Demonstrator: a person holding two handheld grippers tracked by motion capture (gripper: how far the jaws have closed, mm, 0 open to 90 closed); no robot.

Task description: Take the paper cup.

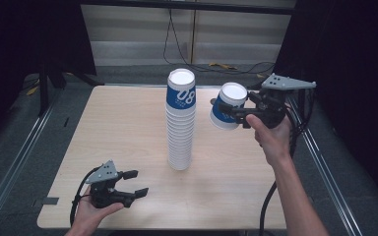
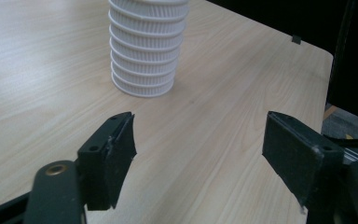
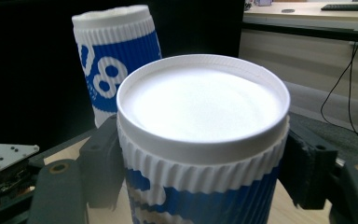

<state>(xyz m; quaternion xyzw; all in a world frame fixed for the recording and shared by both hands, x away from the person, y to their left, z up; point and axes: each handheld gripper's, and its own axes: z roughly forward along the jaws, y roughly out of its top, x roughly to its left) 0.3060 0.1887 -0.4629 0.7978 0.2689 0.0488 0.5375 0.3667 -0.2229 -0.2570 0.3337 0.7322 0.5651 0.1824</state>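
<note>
We find the held cup [image 1: 228,107] in the air at about 2 o'clock from the table's centre, just right of the cup stack [image 1: 181,120] and apart from it. The right gripper [image 1: 236,112] is clamped on its ribbed wall just below the rim, one jaw on each side, as the right gripper view confirms [image 3: 200,140]. The cup's long axis is tilted — its wide white end points up and toward 1 o'clock, the blue-printed body slanting down toward 7 o'clock. That white end reads as a flat, bright surface in the right gripper view; we cannot tell whether the cup holds anything.

The stack stands upright near the table centre, its long axis vertical, white ribbed rims nested one above another with a blue-printed cup on top. Its base [image 2: 142,70] rests on bare wood, with free surface all round.

The left gripper [image 1: 134,183] sits low at 7 o'clock, near the front edge of the table [image 1: 128,128], jaws apart with nothing between them — only wood grain shows in the gap. It points toward the stack, well apart from it. The table's right edge lies below the right hand [image 1: 274,137]; the whole left half of the tabletop is open for movement.
</note>
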